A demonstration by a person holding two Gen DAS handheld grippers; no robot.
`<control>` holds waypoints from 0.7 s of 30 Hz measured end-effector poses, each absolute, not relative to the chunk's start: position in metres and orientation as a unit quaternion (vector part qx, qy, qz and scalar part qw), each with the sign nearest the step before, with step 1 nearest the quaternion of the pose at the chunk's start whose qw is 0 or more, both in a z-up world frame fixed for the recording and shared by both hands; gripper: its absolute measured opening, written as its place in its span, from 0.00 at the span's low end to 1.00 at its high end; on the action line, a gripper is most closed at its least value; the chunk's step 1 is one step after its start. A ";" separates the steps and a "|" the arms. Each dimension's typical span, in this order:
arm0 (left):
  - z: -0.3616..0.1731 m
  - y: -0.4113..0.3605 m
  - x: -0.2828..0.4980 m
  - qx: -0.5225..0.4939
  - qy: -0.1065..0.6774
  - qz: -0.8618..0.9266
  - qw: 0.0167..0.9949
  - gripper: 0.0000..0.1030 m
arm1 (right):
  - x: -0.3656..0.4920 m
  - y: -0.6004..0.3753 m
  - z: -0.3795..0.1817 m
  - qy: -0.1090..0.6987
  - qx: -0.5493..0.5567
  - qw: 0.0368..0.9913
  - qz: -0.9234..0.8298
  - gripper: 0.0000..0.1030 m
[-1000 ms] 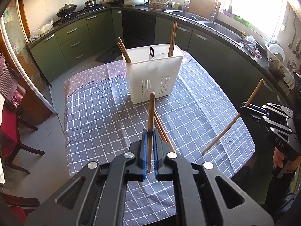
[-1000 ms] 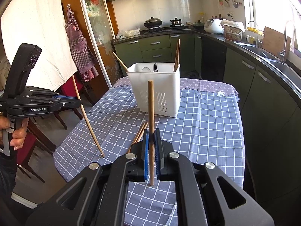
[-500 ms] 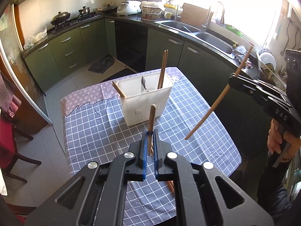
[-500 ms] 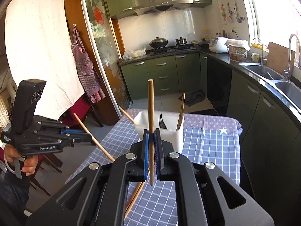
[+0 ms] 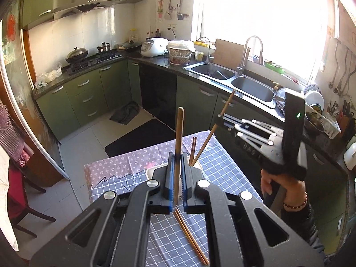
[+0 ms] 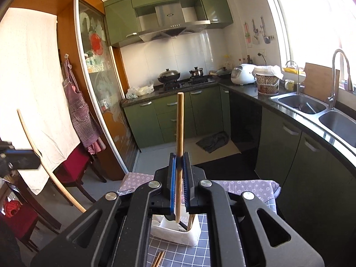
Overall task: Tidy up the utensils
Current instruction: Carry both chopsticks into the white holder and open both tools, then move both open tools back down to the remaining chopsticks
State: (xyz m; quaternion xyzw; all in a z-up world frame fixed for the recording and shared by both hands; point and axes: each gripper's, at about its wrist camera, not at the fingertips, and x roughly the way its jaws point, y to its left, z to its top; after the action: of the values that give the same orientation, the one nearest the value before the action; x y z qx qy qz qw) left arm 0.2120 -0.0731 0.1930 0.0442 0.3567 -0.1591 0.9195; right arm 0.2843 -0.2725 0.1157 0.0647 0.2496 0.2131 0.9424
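1. Left gripper [image 5: 177,178] clenched on a wooden chopstick [image 5: 178,138]; long axis near vertical in the left wrist view, top end clear above the blue pads, lower end showing just under them
2. Right gripper [image 6: 179,184] clenched on a second chopstick [image 6: 179,124], also upright in its own view, tip pointing up toward the green cabinets [image 6: 173,115]
3. From the left wrist view that same right-held chopstick slants, upper end toward the sink [image 5: 253,86], lower end down toward the white utensil holder [image 6: 178,233]
4. Holder stands on the checked tablecloth [image 5: 213,155], largely hidden behind the gripper bodies in both views; two chopsticks [image 5: 193,148] stand in it
5. A loose pair of chopsticks [image 5: 189,233] lies flat on the cloth, near side of the holder, running diagonally
6. Person's hand [image 5: 282,189] grips the right gripper's handle
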 end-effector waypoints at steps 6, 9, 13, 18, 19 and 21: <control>0.192 -0.077 0.251 0.032 0.344 -0.144 0.927 0.05 | 0.314 -0.262 0.056 0.305 0.055 0.927 0.213 0.07; 0.183 -0.080 0.267 0.033 0.348 -0.131 0.928 0.05 | 0.318 -0.260 0.037 0.319 0.047 0.921 0.218 0.07; 0.161 -0.080 0.285 0.030 0.369 -0.122 0.921 0.05 | 0.310 -0.262 0.028 0.319 0.040 0.920 0.223 0.15; 0.134 -0.082 0.292 0.039 0.388 -0.111 0.914 0.05 | 0.280 -0.278 0.038 0.301 0.046 0.923 0.234 0.16; 0.128 -0.083 0.293 0.040 0.393 -0.110 0.912 0.05 | 0.271 -0.281 0.040 0.298 0.045 0.924 0.236 0.19; 0.116 -0.083 0.295 0.042 0.407 -0.108 0.906 0.05 | 0.250 -0.288 0.041 0.292 0.044 0.925 0.239 0.20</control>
State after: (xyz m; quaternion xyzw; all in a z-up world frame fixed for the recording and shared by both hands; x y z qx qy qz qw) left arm 0.2947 -0.0834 0.1155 0.0420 0.4068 -0.1079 0.9061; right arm 0.2504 -0.2879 0.0410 0.0438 0.2917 0.2386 0.9253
